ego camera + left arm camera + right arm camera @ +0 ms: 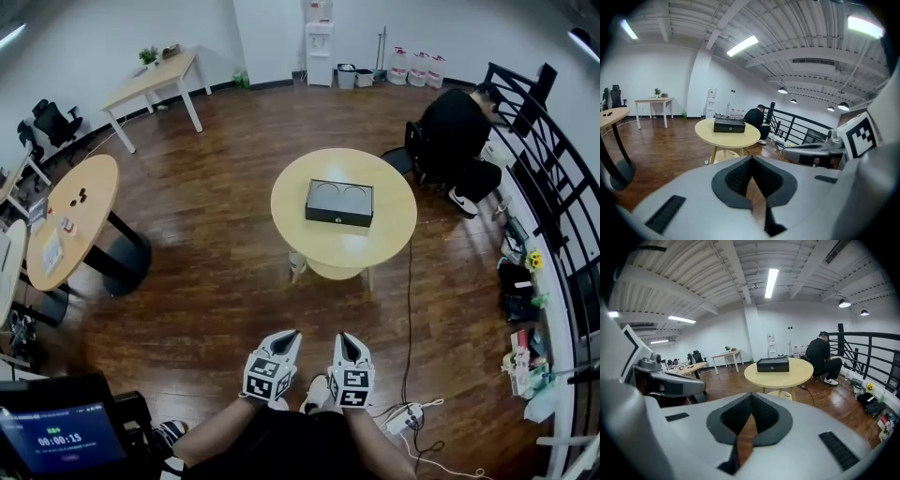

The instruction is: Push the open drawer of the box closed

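A black box (338, 202) lies on the round yellow table (389, 230) in the middle of the room, its top showing two round rings. From here I cannot tell how far its drawer stands out. The box (729, 125) also shows far ahead in the left gripper view, and the box (773, 364) likewise in the right gripper view. My left gripper (287, 338) and right gripper (345, 341) hang side by side close to my body, well short of the table. Both are shut with nothing between the jaws: left gripper (751, 160), right gripper (751, 396).
A person in black (459, 141) crouches by the black railing (553, 187) at the right. An oval table (80, 216) and a desk (155, 80) stand at the left. Cables and a power strip (408, 417) lie on the wood floor near my feet. A timer screen (61, 436) sits bottom left.
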Motion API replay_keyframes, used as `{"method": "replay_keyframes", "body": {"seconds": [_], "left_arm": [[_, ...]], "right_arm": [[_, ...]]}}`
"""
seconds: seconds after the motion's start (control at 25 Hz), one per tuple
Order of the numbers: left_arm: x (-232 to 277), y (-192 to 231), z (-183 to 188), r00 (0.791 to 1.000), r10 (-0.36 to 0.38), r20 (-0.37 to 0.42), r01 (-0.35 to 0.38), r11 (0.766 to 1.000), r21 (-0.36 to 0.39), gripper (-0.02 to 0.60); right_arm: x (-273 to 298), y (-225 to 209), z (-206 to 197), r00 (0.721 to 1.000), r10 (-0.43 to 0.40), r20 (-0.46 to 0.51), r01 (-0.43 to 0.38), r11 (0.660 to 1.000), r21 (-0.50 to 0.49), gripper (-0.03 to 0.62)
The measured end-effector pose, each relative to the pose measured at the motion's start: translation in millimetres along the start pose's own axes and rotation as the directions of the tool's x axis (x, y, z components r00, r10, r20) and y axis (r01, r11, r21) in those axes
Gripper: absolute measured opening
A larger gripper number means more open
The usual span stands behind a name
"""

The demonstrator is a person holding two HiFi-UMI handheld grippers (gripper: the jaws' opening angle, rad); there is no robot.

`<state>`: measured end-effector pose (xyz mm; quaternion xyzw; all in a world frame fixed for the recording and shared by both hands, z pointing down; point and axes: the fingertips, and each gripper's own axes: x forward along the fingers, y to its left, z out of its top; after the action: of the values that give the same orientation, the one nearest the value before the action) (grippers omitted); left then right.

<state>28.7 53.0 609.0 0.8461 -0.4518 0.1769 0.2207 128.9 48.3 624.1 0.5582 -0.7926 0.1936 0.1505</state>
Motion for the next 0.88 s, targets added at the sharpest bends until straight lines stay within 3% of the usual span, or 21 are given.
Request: {"method": "replay_keyframes", "body": {"seconds": [0.16,0.36,0.6,0.76,0.88], "left_arm": [[-28,12,-18,1.000,0.006,-0.010,-0.006,1.000,0.023,0.000],[-63,21,-27,1.000,-0.004,0.006,0.004,1.000,-0.002,0.000],[-105,23,-34,0.998,-0.032,0.046,0.030,0.999,0.039,0.000],[-125,26,-44,0.998,-0.011,0.062,0.005,0.996,0.091,0.000],[-133,26,-54,0.998,-0.003,0.058,-0.001,0.997,0.076,0.000]], "right_arm": [[-8,23,-6,1.000,-0.022,0.003,0.022,1.000,-0.016,0.006],[-29,51,-21,0.998,-0.056,-0.011,0.055,0.998,-0.026,0.006],[-64,85,-40,0.994,-0.109,-0.003,0.109,0.994,-0.027,0.006],[-82,98,-38,0.992,-0.121,0.020,0.122,0.991,-0.053,0.006],[-93,99,-40,0.992,-0.121,0.023,0.123,0.990,-0.066,0.006]]}}
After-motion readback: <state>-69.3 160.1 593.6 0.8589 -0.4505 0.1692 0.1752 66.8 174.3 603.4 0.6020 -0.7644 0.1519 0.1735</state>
